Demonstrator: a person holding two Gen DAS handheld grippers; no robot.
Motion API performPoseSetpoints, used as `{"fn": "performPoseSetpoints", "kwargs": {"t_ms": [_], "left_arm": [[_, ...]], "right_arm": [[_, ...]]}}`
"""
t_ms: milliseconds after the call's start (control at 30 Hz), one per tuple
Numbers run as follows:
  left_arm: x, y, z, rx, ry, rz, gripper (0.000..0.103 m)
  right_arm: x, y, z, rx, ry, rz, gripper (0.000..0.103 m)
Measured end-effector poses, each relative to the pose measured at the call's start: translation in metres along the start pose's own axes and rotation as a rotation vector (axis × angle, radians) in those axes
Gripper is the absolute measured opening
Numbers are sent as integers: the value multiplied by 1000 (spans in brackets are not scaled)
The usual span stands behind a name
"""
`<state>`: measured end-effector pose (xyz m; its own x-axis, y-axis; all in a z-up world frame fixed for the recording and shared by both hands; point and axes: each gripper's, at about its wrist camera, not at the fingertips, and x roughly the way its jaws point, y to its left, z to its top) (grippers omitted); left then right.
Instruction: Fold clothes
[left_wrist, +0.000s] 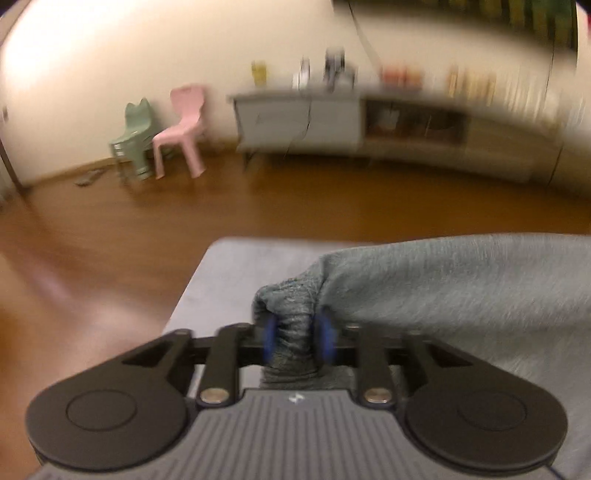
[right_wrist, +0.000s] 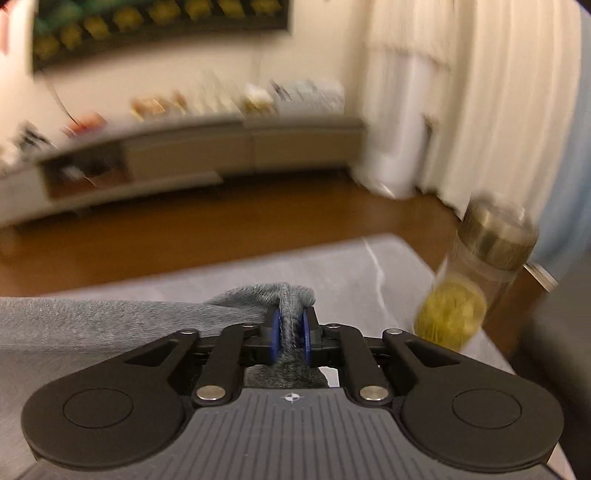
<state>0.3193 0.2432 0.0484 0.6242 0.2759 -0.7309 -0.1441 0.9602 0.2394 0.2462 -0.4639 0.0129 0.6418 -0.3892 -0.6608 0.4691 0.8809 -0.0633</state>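
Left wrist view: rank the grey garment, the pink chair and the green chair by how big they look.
1. grey garment, by far the largest, though it is nearest the camera.
2. pink chair.
3. green chair, close to the pink one and partly hidden behind it, so that order is unsure.

Grey knit garment pinched at two bunched corners and stretched between the tongs

The grey, fuzzy knit cloth garment (left_wrist: 461, 295) is gathered into a thick wad between the blue pads of the left gripper (left_wrist: 297, 338), and from there it spreads out to that gripper's right as a broad, smooth sheet with a soft fold line running off the pinch. In the right wrist view the same grey cloth (right_wrist: 110, 321) rises in a narrow upright ridge between the blue pads of the right gripper (right_wrist: 290, 338) and stretches away to that gripper's left. A small tuft pokes up beyond each pair of pads, and more cloth shows just behind them.
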Motion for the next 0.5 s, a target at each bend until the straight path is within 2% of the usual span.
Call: {"fn": "performPoseSetpoints", "kwargs": {"t_ms": [33, 67, 100, 133, 167, 300, 367, 400, 500], "left_arm": [[0, -4, -2, -2, 10, 26, 37], [-3, -3, -6, -22, -3, 14, 40], [-9, 1, -12, -41, -16, 0, 52], [-19, 9, -22, -60, -29, -18, 59], [-29, 16, -31, -78, -41, -36, 61], [-81, 51, -91, -83, -48, -85, 81], [-102, 64, -126, -80, -15, -125, 84], [-114, 68, -144, -79, 4, -135, 85], [-125, 70, -178, -73, 45, -140, 90]], "right_arm": [[6, 4, -5, 8, 28, -11, 25], [6, 7, -10, 22, 33, -2, 40], [-1, 6, -15, 37, 19, 26, 50], [-13, 4, -21, 33, -2, 61, 66], [-28, 1, -28, 19, -23, 99, 73], [-100, -28, -60, -53, -62, 229, 82], [-140, -45, -84, -96, -56, 292, 89], [-159, -54, -97, -120, -48, 302, 90], [-206, -81, -138, -191, -17, 289, 101]]}}
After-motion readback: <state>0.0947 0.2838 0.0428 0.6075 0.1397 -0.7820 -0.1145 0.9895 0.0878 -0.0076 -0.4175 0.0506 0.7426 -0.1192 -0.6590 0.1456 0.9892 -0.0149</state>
